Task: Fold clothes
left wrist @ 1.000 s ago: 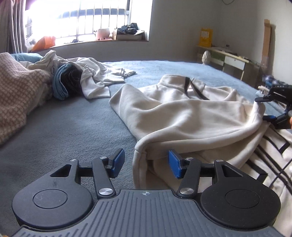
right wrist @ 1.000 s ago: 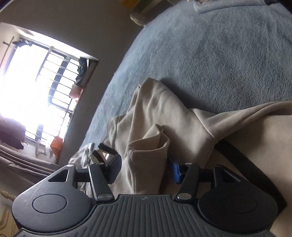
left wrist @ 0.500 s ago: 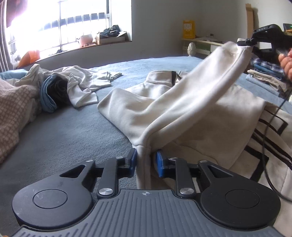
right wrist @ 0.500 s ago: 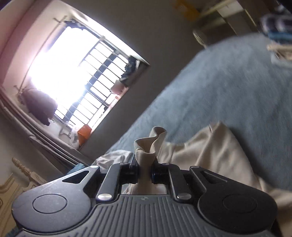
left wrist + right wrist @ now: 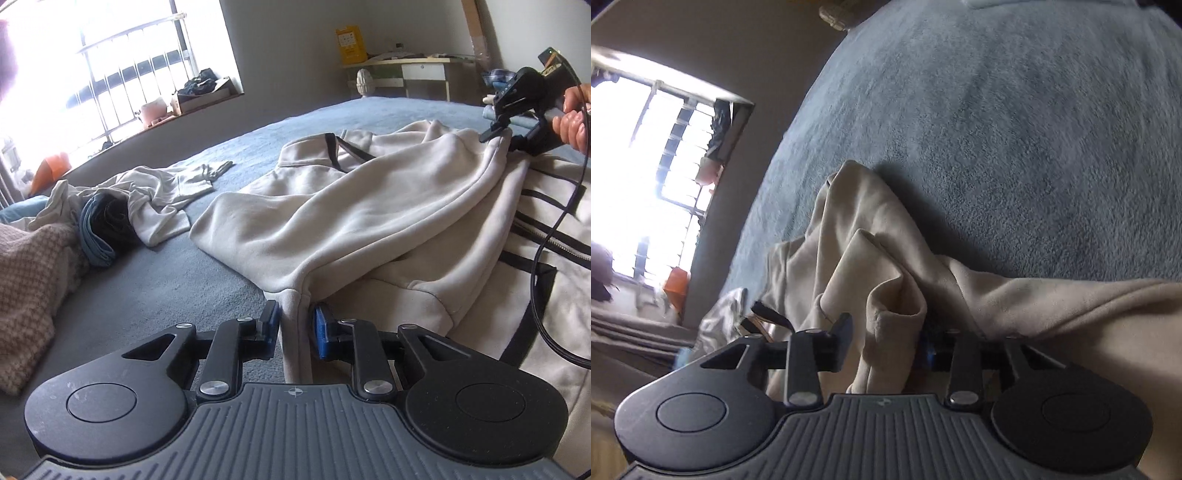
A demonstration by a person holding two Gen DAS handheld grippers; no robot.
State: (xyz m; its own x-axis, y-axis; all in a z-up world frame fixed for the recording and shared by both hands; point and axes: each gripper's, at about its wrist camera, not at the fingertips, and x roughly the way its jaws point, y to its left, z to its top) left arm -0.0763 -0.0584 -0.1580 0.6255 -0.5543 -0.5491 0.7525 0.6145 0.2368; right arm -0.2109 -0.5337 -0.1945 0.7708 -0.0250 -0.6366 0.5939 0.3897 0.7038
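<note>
Right, your left gripper (image 5: pixel 295 325) sits at the bottom centre of the left wrist view, and its blue pads (image 5: pixel 320 332) are pinched on a narrow seamed edge of the cream sweatshirt (image 5: pixel 332 221); the jaws have just been closing, with that fabric between them. The sweatshirt spreads from there up toward the right of the frame, lying on the blue-grey bedspread (image 5: pixel 155 295), with a dark-trimmed collar near the upper middle.

Over at the upper right of that view, your right gripper (image 5: pixel 496 127) is clamped on another edge of the same sweatshirt, and your hand (image 5: pixel 572 118) grips its handle, a black cable (image 5: pixel 539 258) trailing down from it. In the right wrist view, a bunched fold of the cream fabric sits between the right gripper's fingers (image 5: pixel 842 332); those jaws have just eased apart a little, yet the cloth fills the gap and looks held.

Under the sweatshirt on the right lies a white garment with black stripes (image 5: pixel 546 280). At the left, a pile of pale and dark clothes (image 5: pixel 122 206) rests near a pink checked blanket (image 5: pixel 29 288). A bright barred window (image 5: pixel 122 66) fills the upper left.
</note>
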